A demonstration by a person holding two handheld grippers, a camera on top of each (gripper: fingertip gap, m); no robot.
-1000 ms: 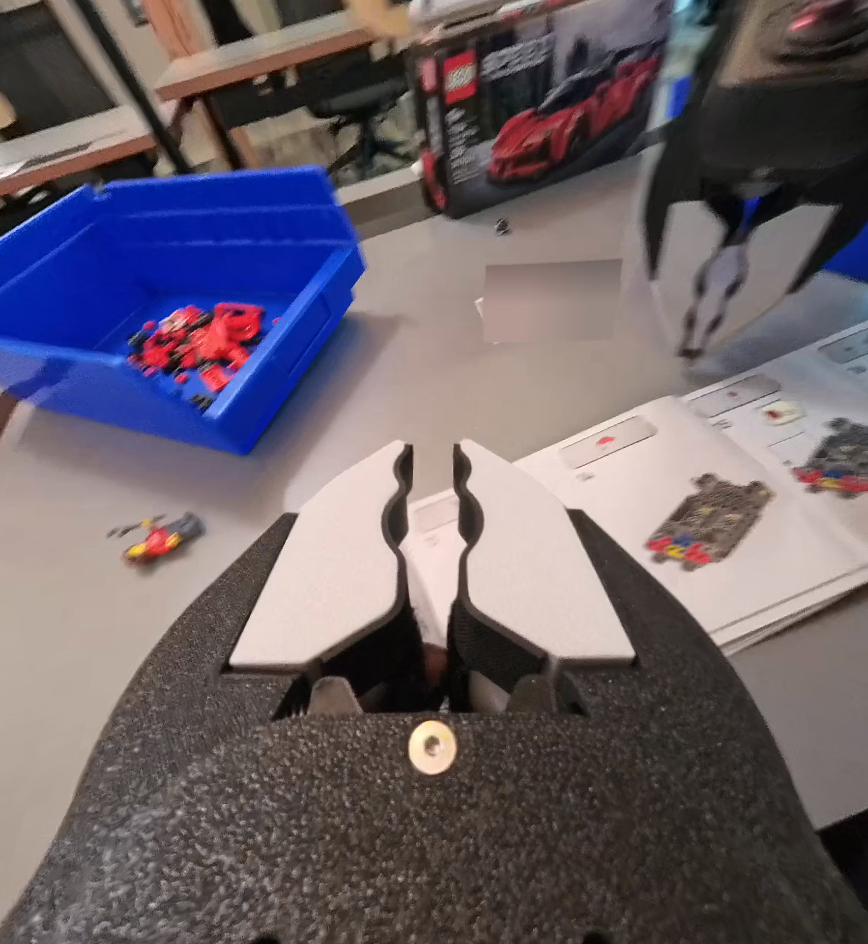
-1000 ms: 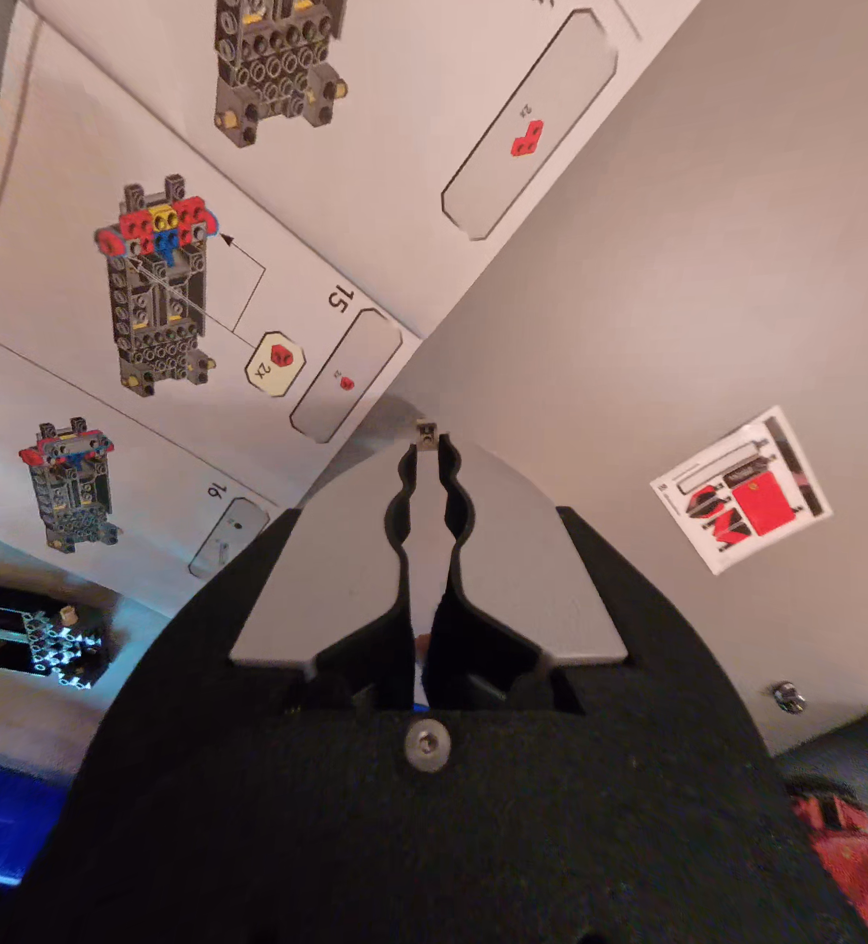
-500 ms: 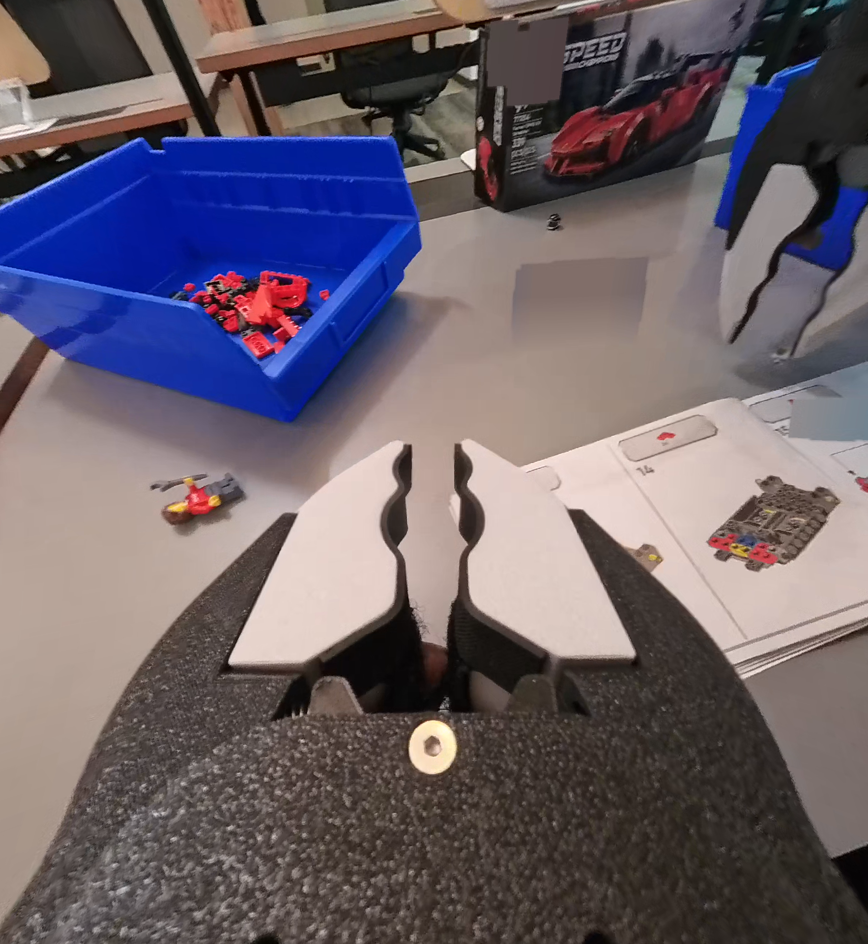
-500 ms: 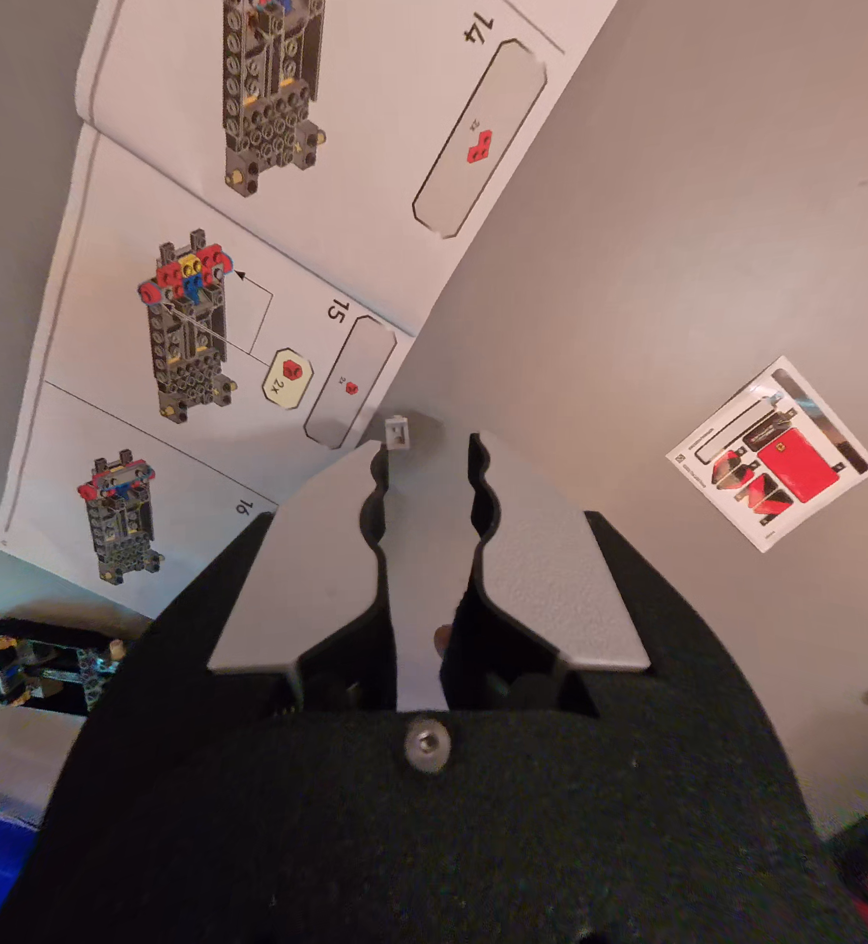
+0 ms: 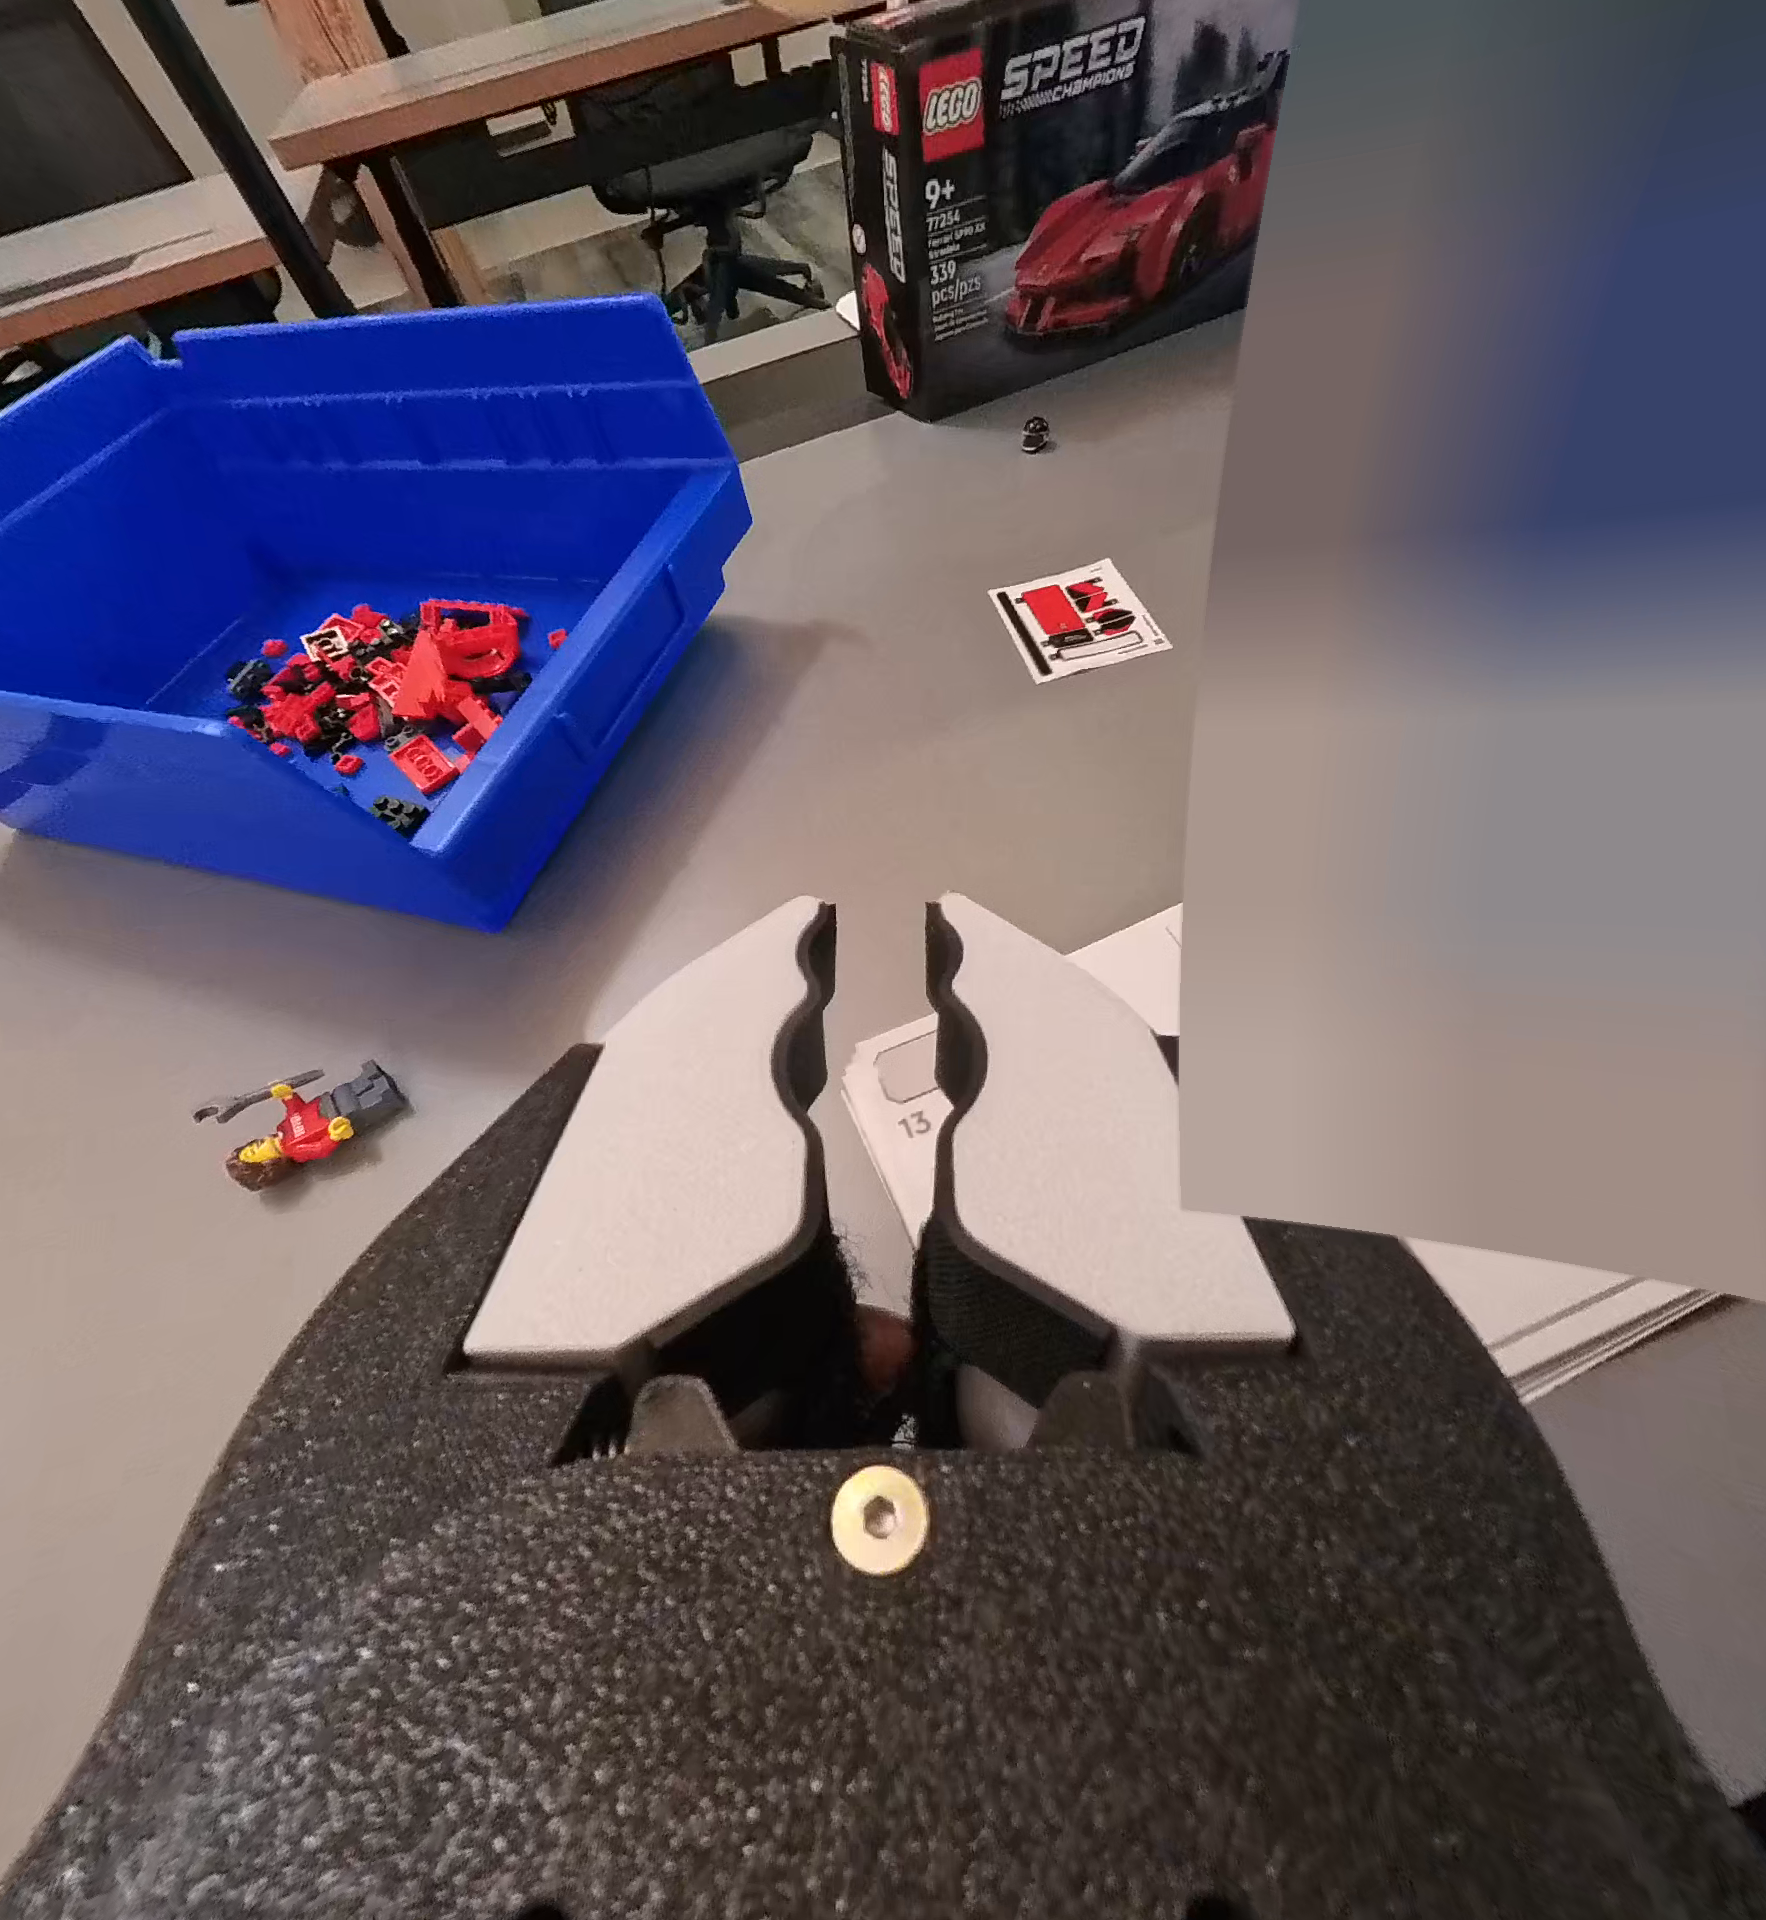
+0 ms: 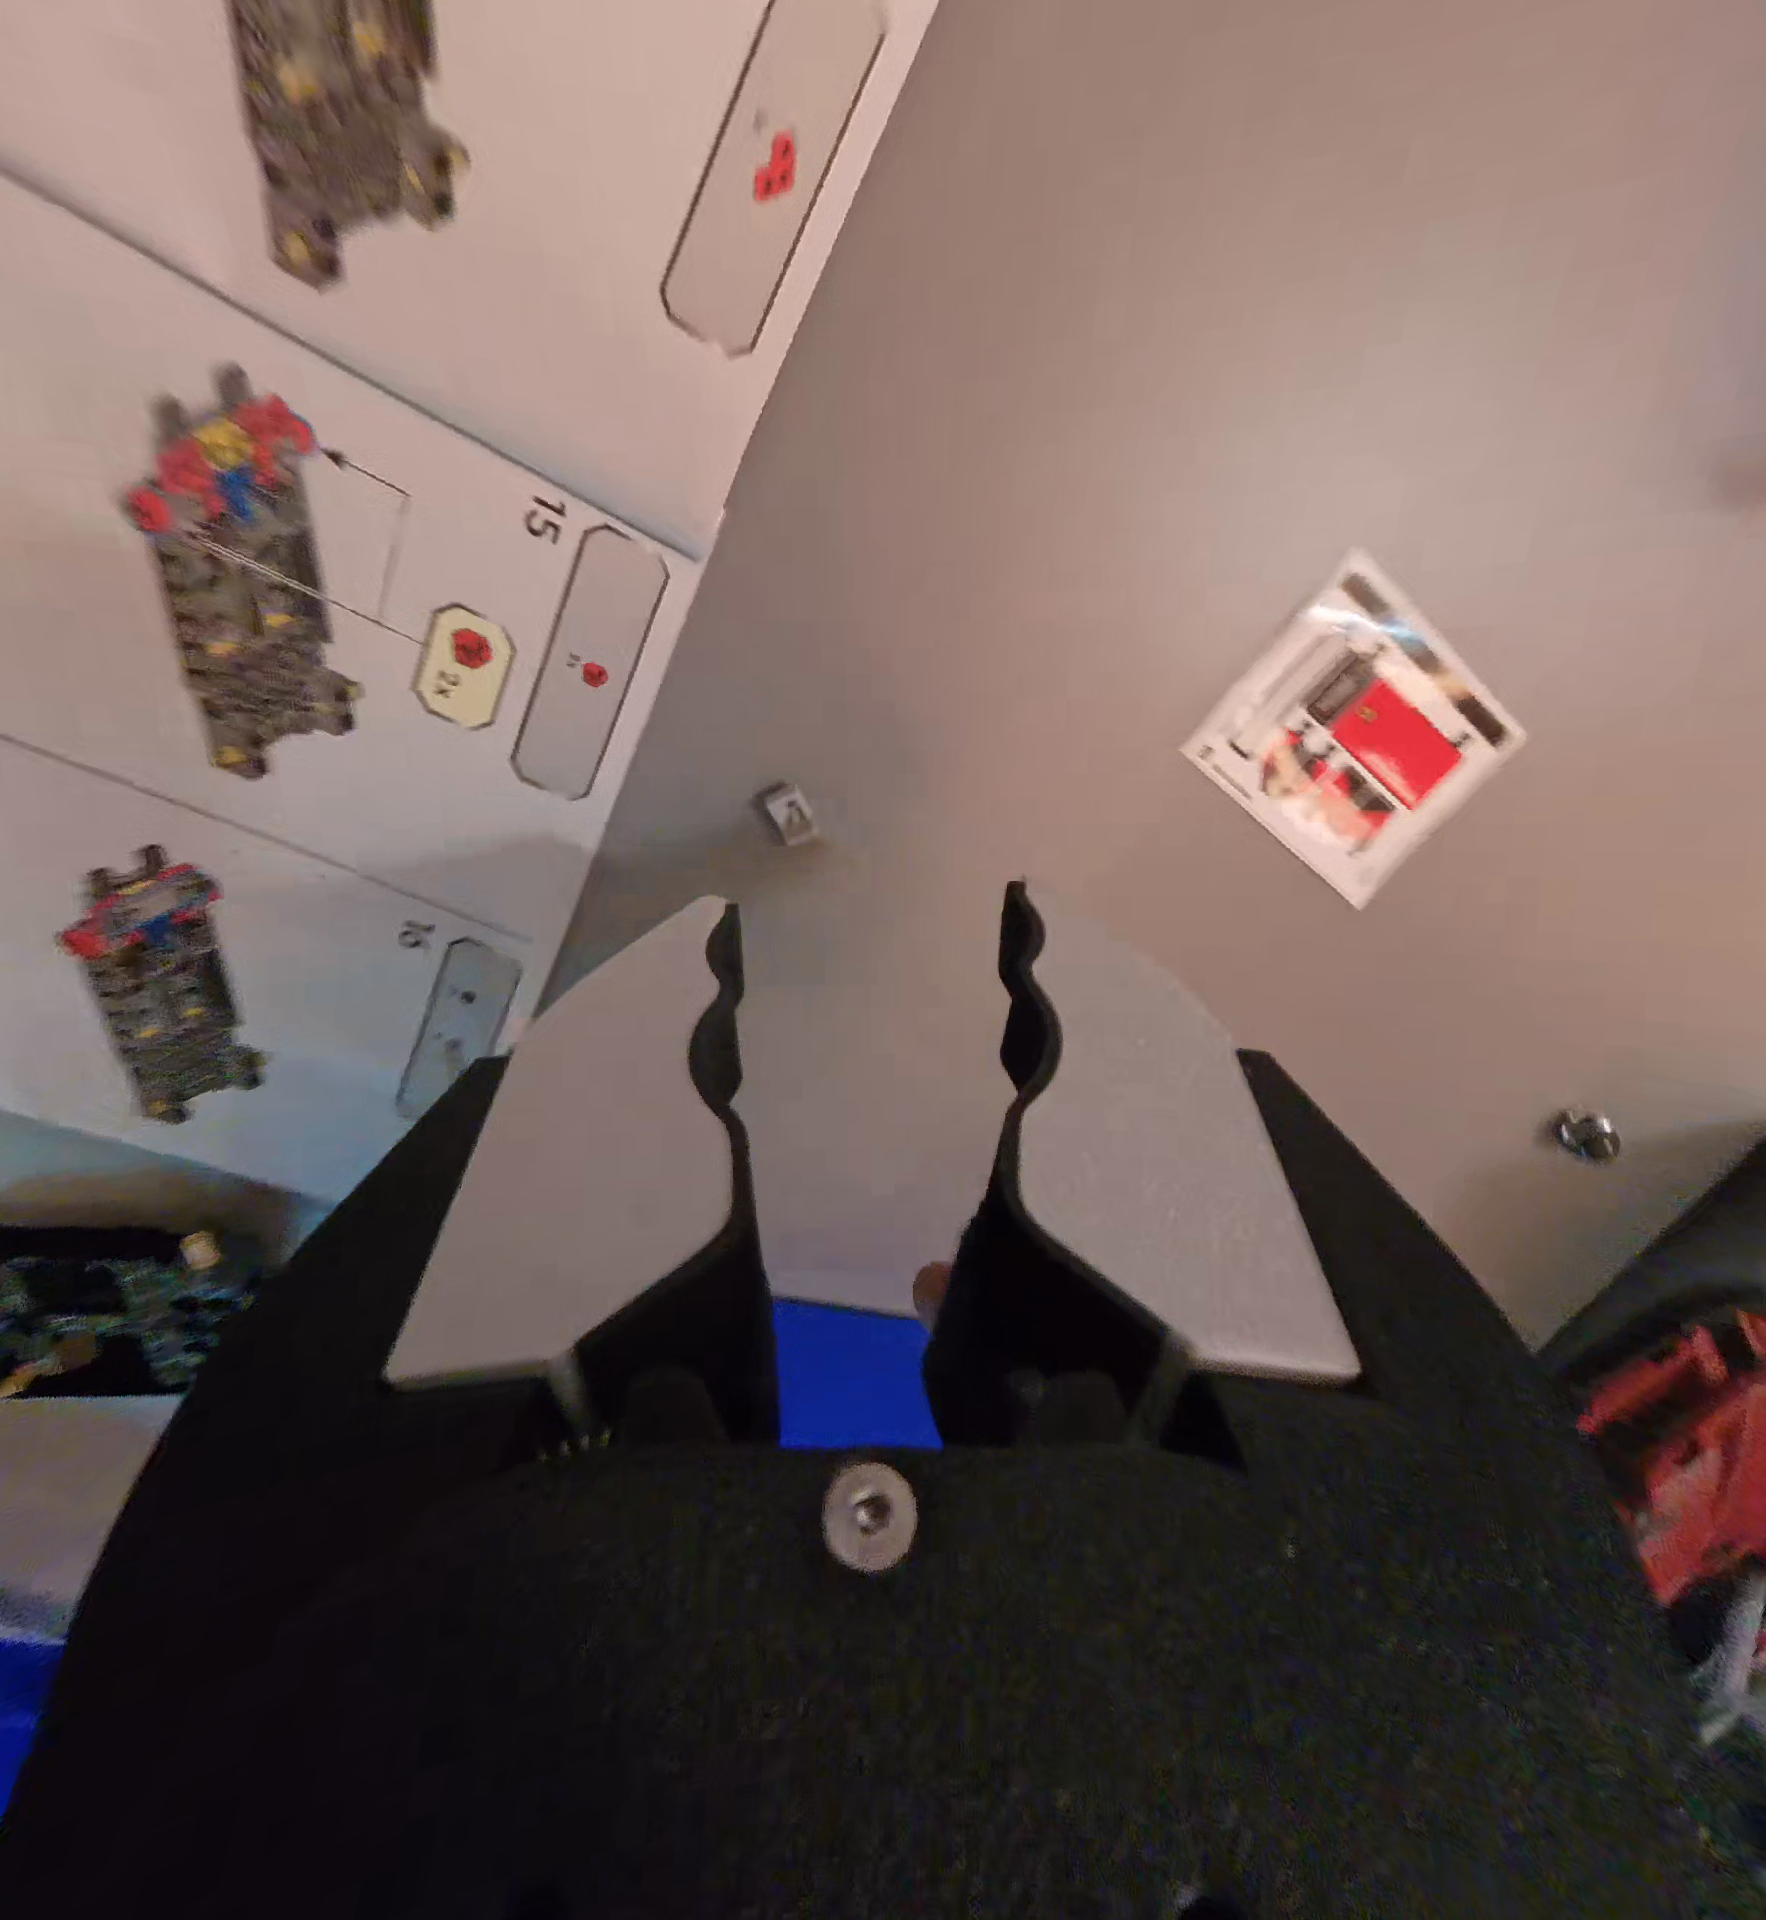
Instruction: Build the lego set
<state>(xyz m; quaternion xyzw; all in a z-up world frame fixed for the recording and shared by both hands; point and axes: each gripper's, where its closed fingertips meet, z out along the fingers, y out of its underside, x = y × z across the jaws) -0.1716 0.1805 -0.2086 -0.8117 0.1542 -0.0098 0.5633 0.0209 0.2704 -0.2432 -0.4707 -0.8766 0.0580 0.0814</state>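
Note:
My right gripper is open and empty. A small grey brick lies on the table just beyond its left fingertip, beside the edge of the open instruction booklet. A partly built dark chassis lies at the left, below the booklet. My left gripper is empty, its jaws a narrow gap apart, held above the table over the booklet's corner. A blue bin with several red and black bricks stands at the left ahead of it.
A sticker sheet lies mid-table, also in the right wrist view. A minifigure lies left of my left gripper. The set's box stands at the back with a small round dark piece before it. The left gripper's tips are roughly 20 centimeters from the right gripper's. About 4 centimeters separates my right fingertips from the small grey brick.
My right gripper has opened wide and let go of the small grey brick, which now lies on the table. My left gripper has swung left and closer to the blue bin.

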